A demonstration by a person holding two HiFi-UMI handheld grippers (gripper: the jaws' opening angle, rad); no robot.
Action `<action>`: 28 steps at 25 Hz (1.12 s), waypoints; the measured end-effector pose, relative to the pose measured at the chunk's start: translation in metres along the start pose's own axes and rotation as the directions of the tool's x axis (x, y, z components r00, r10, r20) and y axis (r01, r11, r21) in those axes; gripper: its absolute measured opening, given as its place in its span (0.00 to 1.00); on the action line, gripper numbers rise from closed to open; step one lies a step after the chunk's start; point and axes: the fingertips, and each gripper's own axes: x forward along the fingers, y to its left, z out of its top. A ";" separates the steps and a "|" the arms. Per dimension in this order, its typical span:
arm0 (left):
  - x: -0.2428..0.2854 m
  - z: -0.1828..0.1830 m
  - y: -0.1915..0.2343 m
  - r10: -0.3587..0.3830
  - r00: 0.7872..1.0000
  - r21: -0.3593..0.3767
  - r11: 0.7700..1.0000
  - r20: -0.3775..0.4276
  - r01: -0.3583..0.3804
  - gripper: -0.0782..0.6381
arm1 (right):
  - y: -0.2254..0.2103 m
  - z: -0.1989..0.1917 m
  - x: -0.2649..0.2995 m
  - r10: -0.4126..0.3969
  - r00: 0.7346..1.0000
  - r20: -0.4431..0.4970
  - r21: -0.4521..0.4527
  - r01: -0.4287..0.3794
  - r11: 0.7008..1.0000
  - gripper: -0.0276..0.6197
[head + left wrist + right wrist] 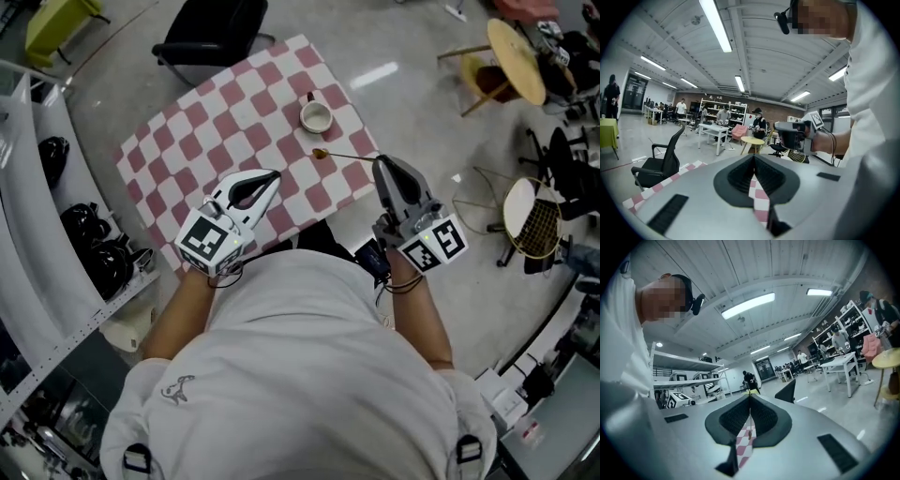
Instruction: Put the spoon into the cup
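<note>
Fingers (765, 417) of right gripper (750, 397) clenched on thin handle of spoon (750, 426), tips pressed together around it. In head view, same spoon (345, 156) jutting from right gripper (377, 161) toward 9 o'clock, small bowl at far end, over red-and-white checked cloth (234, 122). Touching cloth or raised above it: impossible to tell.

Cup (315, 116) upright on checked cloth at 12 o'clock from spoon bowl, near but apart, pale inside. Spoon not yet in cup.

Left gripper (275, 174) at 9 o'clock from right gripper, well apart, above near edge of cloth. Fingers (740, 176) of left gripper (754, 156) closed tip to tip, nothing grasped, only a strip of checked cloth visible in the gap below the tips.

Black office chair (211, 33) at 12 o'clock beyond far edge of cloth. Round wooden table (516, 61) off at 2 o'clock, well apart from cloth.
</note>
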 end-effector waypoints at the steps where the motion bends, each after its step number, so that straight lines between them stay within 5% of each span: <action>1: 0.001 -0.002 0.005 0.017 1.000 -0.009 1.000 -0.002 -0.017 0.13 | -0.005 0.000 0.007 0.013 1.000 -0.009 0.002 -0.013 1.000 0.09; 10: 0.026 -0.012 0.042 0.120 0.993 -0.056 0.991 -0.016 -0.121 0.13 | -0.066 -0.006 0.052 0.097 0.992 -0.081 0.026 -0.095 0.995 0.09; 16: 0.056 -0.023 0.057 0.127 0.991 -0.070 0.989 -0.035 -0.129 0.13 | -0.106 -0.021 0.075 0.127 0.982 -0.137 0.056 -0.121 0.991 0.09; 21: 0.072 -0.040 0.077 0.177 0.978 -0.086 0.979 -0.114 -0.187 0.13 | -0.131 -0.036 0.092 0.153 0.973 -0.170 0.077 -0.142 0.987 0.09; 24: 0.088 -0.037 0.080 0.163 0.985 -0.091 0.982 -0.050 -0.167 0.13 | -0.142 -0.043 0.099 0.165 0.968 -0.188 0.088 -0.151 0.985 0.09; 28: 0.104 -0.048 0.085 0.148 0.986 -0.100 0.983 -0.077 -0.155 0.13 | -0.154 -0.056 0.108 0.186 0.959 -0.212 0.100 -0.168 0.981 0.09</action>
